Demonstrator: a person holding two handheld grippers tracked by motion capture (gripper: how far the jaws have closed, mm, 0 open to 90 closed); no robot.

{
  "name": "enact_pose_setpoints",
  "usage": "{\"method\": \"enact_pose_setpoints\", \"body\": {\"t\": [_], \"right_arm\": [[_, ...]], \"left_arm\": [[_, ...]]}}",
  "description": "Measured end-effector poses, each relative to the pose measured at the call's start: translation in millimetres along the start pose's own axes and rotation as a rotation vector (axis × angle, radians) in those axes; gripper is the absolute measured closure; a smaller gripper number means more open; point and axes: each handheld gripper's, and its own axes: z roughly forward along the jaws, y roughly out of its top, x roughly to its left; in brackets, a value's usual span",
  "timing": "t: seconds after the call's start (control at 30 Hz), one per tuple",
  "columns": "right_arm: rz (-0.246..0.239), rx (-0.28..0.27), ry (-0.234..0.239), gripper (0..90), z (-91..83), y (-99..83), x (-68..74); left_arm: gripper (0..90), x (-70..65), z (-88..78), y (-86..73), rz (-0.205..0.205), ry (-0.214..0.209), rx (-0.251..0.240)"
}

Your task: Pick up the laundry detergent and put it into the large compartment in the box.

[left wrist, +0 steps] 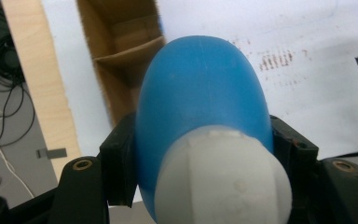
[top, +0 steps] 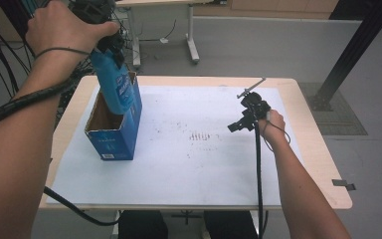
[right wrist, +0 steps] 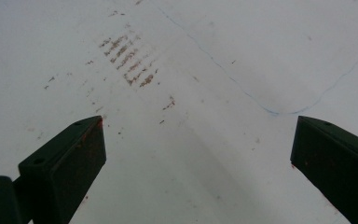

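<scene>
A blue plastic bottle [top: 115, 87] with a white cap [left wrist: 221, 179] hangs upright over the open top of a blue cardboard box [top: 113, 130], its lower end just inside the opening. My left gripper [top: 112, 47] is shut on the bottle's upper part; in the left gripper view both jaws press the blue body [left wrist: 200, 93] near the cap, with the box's brown inside [left wrist: 121, 51] below. My right gripper [top: 239, 124] hovers open over the white mat [top: 204, 164] at the right, nothing between its jaws [right wrist: 198, 158].
The box stands at the mat's left side near the table's left edge [top: 64, 119]. Brown scuff marks [top: 201, 135] dot the mat's middle. Cables [top: 258, 169] trail from both grippers toward the front edge. A desk leg [top: 193, 35] and floor lie beyond.
</scene>
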Motion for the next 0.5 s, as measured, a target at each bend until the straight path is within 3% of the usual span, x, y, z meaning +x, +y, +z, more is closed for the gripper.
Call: {"method": "enact_pose_setpoints", "body": {"t": [0.17, 0.5], "right_arm": [[-0.003, -0.001, 0.003, 3.3, 1.3, 0.9, 0.7], [0.003, -0.004, 0.000, 3.3, -0.9, -2.4, -0.4]], "left_arm": [[37.7, 11.8, 3.3, -0.7, -0.043, 0.015, 0.004], [37.7, 29.3, 14.5, -2.9, -0.084, 0.021, 0.000]]}}
